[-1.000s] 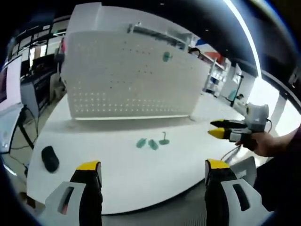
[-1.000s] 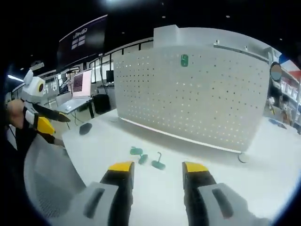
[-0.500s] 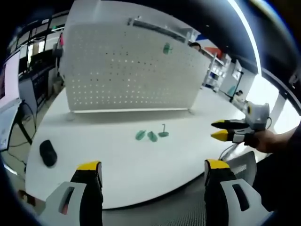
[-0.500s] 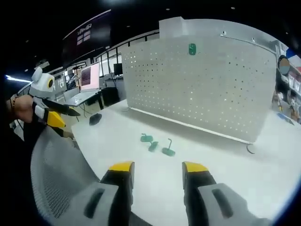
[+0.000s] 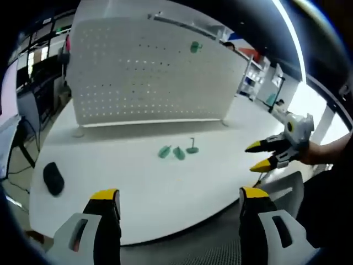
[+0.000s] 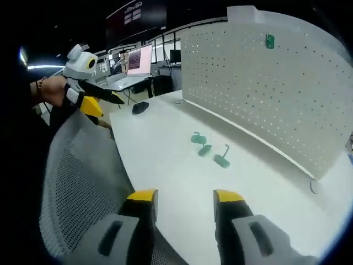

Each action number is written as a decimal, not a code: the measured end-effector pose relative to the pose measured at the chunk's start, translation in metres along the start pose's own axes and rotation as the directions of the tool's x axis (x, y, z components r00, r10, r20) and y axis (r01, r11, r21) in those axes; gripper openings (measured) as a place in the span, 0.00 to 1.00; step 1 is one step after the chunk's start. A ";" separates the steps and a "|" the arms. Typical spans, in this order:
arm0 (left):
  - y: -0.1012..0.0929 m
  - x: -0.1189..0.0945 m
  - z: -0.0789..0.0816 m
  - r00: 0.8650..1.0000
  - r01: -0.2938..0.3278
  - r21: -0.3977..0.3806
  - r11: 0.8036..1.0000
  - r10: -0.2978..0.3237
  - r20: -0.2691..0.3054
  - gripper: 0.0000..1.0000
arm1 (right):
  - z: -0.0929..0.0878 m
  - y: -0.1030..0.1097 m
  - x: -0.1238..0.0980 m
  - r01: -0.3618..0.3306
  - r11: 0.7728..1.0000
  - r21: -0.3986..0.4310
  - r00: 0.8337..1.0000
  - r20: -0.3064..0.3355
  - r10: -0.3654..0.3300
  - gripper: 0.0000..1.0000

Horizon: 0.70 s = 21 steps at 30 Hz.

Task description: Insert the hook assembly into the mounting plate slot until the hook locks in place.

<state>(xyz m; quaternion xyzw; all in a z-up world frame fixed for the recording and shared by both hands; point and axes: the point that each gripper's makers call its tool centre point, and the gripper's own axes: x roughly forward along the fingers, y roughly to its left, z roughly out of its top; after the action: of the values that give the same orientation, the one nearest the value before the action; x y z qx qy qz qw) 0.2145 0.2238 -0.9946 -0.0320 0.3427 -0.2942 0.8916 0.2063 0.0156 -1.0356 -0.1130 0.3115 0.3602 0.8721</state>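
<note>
White pegboard point(image 5: 149, 77) stands upright at the back of the table point(image 5: 138, 187), one green piece point(image 5: 195, 47) mounted near its top. Three green hook parts point(image 5: 177, 152) lie loose mid-table, well ahead of both your tools. Your left tool point(image 5: 175, 200) is wide open, holding nothing; your right tool point(image 6: 183, 200) sits part open, empty, over a mesh chair back point(image 6: 77, 187). A black mouse point(image 5: 53, 179) lies at the table's left.
</note>
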 end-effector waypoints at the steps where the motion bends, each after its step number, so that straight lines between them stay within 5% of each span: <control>1: 0.001 0.000 0.000 1.000 -0.002 -0.006 1.000 0.002 0.001 0.90 | 0.000 -0.003 0.004 -0.005 1.000 -0.002 1.000 -0.007 0.005 0.37; 21: 0.011 0.004 -0.004 1.000 -0.016 -0.041 0.999 0.015 -0.021 0.89 | 0.013 -0.056 0.094 -0.059 0.998 0.012 0.995 -0.081 0.060 0.34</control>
<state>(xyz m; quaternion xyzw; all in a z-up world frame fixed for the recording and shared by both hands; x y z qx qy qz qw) 0.2201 0.2314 -1.0036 -0.0447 0.3580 -0.2806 0.8895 0.3028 0.0330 -1.0860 -0.1142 0.3518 0.3796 0.8480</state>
